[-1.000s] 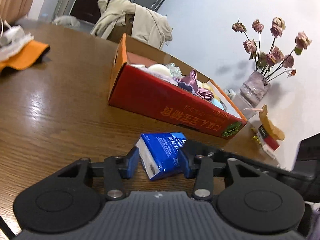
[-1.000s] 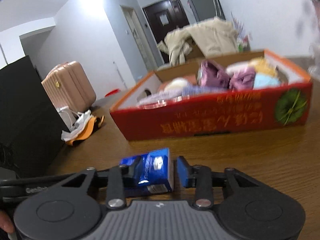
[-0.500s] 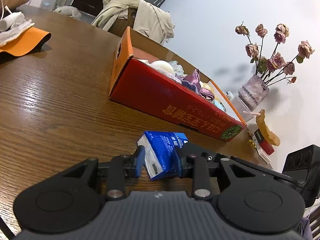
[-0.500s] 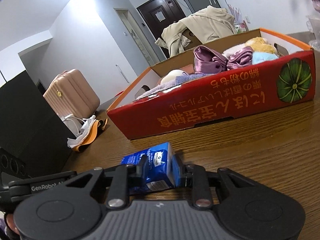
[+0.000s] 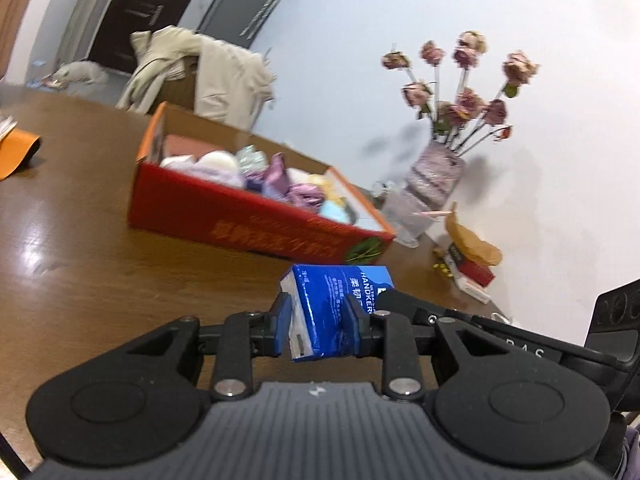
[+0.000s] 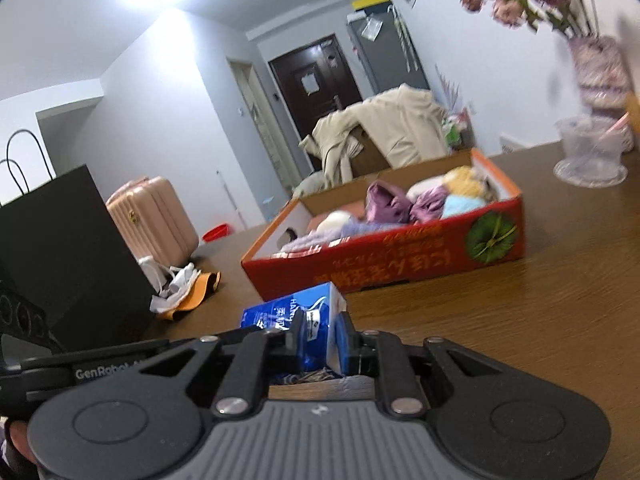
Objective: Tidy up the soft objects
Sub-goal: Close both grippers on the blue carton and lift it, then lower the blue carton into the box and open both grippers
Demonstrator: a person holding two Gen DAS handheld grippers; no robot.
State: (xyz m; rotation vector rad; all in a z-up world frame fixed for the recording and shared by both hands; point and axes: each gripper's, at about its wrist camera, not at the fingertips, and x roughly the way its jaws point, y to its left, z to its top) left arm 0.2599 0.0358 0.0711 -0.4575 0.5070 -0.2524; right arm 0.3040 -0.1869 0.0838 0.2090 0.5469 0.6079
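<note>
Tissue pack (image 5: 336,312): blue, white-ended, printed "HANDKER…". Held off the desk (image 5: 80,272), in front of the red box (image 5: 248,220) on its near side.

Left hand-held gripper (image 5: 318,328): both blue pads pressed onto the pack's near end; the pack runs forward from between them toward the box. Pinching the pack.

Right hand-held gripper (image 6: 320,338): pads closed on the pack (image 6: 296,320) at its other end, white end face beside the right pad. Pinching the pack. The pack sits between the two hand-held grippers, each clamped on one end.

Box (image 6: 384,248): red cardboard tray with an orange rim and a green pumpkin print on its long side, resting on the desk (image 6: 520,320). Contents: soft items (image 6: 420,200) in purple, yellow, pale blue and cream, piled together.

Beyond the box, by the wall: vase (image 5: 436,180) of dried roses, touching the desk.

Left of the box, seen from the right wrist: black bag (image 6: 68,248), with white and orange cloth (image 6: 184,288) lying beside it.

Behind the box: beige coat (image 6: 384,128) draped over a chair.
</note>
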